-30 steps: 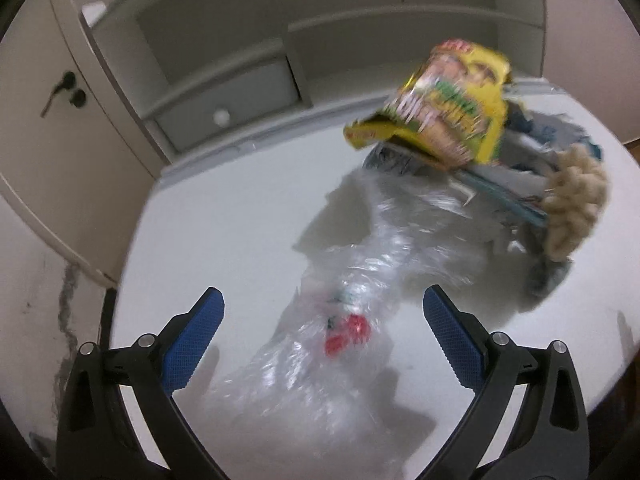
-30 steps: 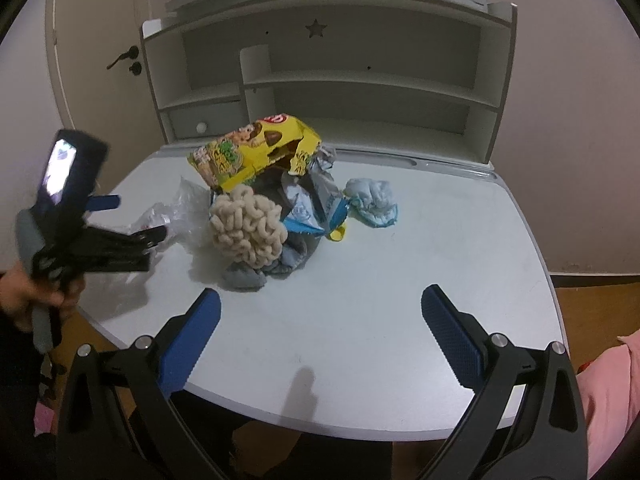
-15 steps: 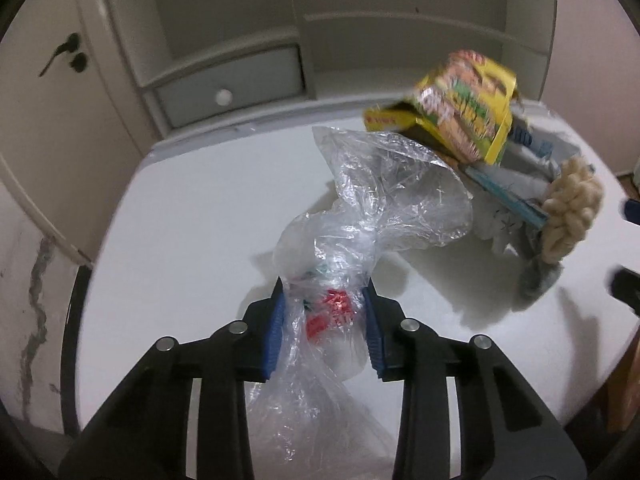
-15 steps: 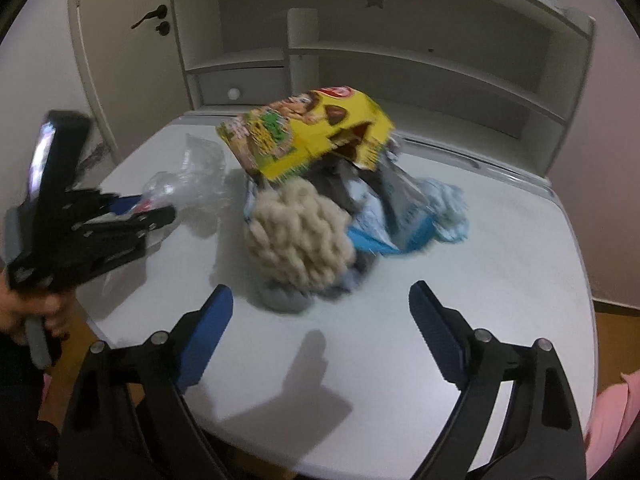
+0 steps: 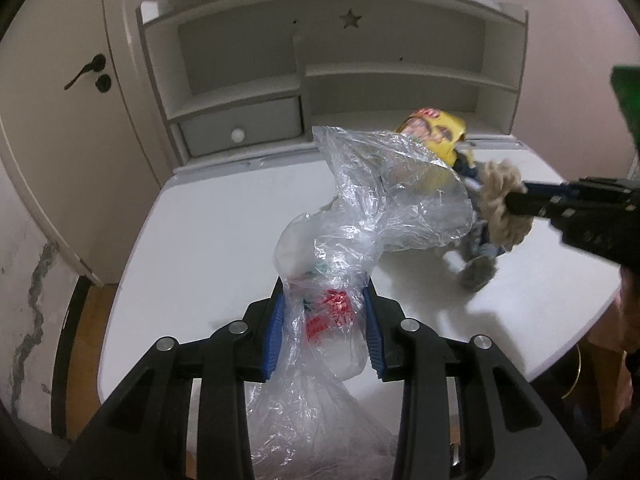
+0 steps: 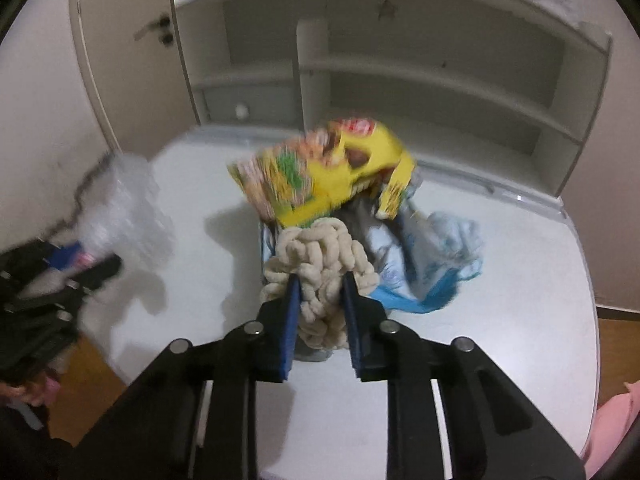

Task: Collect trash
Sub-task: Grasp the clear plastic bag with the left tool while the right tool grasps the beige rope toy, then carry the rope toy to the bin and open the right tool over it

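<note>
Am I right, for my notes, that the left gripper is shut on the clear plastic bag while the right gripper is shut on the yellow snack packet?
Not quite. The left gripper does clamp the clear plastic bag, but the right wrist view shows the right gripper shut on the cream knitted bundle; the yellow snack packet lies behind it, ungripped.

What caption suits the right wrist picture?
Right tool pinching a cream knotted yarn bundle beneath a yellow snack wrapper on the white table.

Both cameras ride on a hand-held gripper and look forward and downward along its fingers at the white worktop (image 5: 224,240). The left view looks close from the worktop's left side, the right view from its front edge. Both share the shelf unit (image 6: 440,80), the yellow wrapper (image 6: 340,168) and the door (image 5: 60,120)
</note>
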Tool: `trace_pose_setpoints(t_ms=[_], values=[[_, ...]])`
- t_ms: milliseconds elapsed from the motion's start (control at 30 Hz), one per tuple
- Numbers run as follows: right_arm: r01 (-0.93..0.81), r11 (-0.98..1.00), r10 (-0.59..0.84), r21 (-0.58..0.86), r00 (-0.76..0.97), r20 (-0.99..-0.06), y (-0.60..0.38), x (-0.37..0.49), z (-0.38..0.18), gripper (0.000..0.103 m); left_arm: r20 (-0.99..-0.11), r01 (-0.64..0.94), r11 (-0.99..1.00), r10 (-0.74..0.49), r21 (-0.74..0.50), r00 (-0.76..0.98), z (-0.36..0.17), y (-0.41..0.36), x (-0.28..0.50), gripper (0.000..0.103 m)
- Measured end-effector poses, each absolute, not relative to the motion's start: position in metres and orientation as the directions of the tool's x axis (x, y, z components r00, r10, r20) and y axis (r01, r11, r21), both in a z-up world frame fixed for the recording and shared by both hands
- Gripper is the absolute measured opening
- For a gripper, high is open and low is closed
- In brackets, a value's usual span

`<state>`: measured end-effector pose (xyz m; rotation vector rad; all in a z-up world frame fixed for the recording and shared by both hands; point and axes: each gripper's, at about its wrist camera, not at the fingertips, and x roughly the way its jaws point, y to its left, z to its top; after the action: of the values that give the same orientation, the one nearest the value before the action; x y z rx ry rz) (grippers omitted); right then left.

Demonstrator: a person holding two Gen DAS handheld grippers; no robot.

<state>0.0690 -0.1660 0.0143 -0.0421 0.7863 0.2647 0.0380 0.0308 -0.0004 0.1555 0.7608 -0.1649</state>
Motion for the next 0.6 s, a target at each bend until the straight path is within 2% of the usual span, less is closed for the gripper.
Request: trace_pose_setpoints(t_ms=[133, 300, 433, 600], values=[[-0.206, 0.969, 0.245, 0.138, 0.719, -0.65, -0.215, 0.035, 0.039, 0.021, -0.679, 0.272, 0.96, -0.154, 0.069, 0.718, 0.014, -0.004, 0.03, 0.034], [-0.001, 0.991, 0.086, 0.133, 0.769, -0.634, -0.31, -0.022, 0.041, 0.021, -0.674, 0.481, 0.875, -0.319, 0.062, 0.666, 0.023, -0.096, 0.01, 0.034], [0.297, 0.945, -0.123, 0.139, 0.713, -0.69, -0.424, -0.097, 0.002, 0.021, -0.692, 0.714, 0.699, -0.499, 0.035, 0.523, 0.012, -0.212, -0.026, 0.034], [0.579, 0.804, -0.274, 0.137, 0.563, -0.78, -0.537, -0.18, -0.057, 0.021, -0.725, 0.873, 0.488, -0.597, 0.012, 0.344, -0.024, -0.331, -0.076, 0.034]])
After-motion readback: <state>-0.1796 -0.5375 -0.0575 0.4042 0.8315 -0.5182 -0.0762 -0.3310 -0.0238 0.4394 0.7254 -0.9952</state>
